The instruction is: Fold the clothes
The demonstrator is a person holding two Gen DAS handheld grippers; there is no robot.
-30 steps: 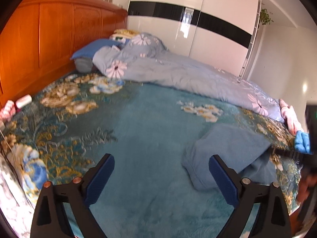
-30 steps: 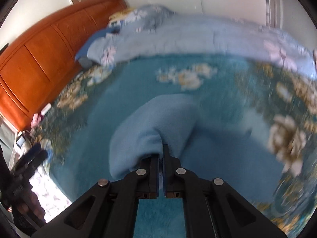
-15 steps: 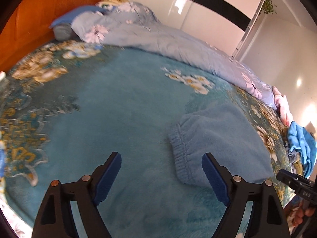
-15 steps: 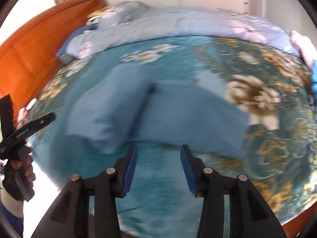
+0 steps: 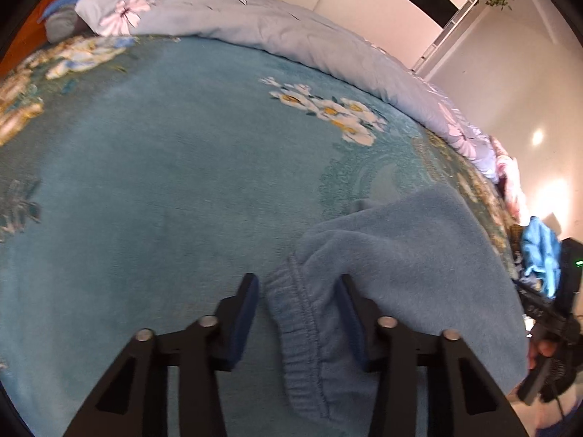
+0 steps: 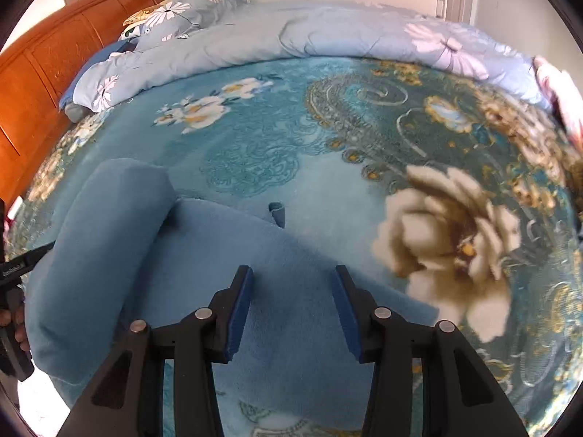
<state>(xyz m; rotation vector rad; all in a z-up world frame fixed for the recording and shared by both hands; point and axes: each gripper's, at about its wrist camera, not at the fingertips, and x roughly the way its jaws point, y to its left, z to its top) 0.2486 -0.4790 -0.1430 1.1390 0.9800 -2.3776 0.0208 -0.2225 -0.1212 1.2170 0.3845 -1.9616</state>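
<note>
Two grippers hang over a blue fleece garment (image 5: 419, 266) lying on the bed (image 5: 164, 182), near its front edge. The garment looks like trousers, partly folded: in the right wrist view one thick doubled part (image 6: 105, 240) lies on the left, beside a flatter part that runs under the right gripper.

The left gripper (image 5: 297, 287) straddles the elastic band (image 5: 291, 313) at the garment's end, and its jaws are closing. The band sits between the pads, though they do not seem to press it yet. That ribbed edge is a sensible hold, since it is firm and gives control of the whole end.

The right gripper (image 6: 293, 278) is released, jaws parted above the flat part (image 6: 291, 309) with nothing pinched between them. It points steeply down, probably to take the cloth at a second spot so that both ends can lift together.

A rumpled duvet (image 6: 291, 32) lies pushed to the far side, likely to leave folding room.
</note>
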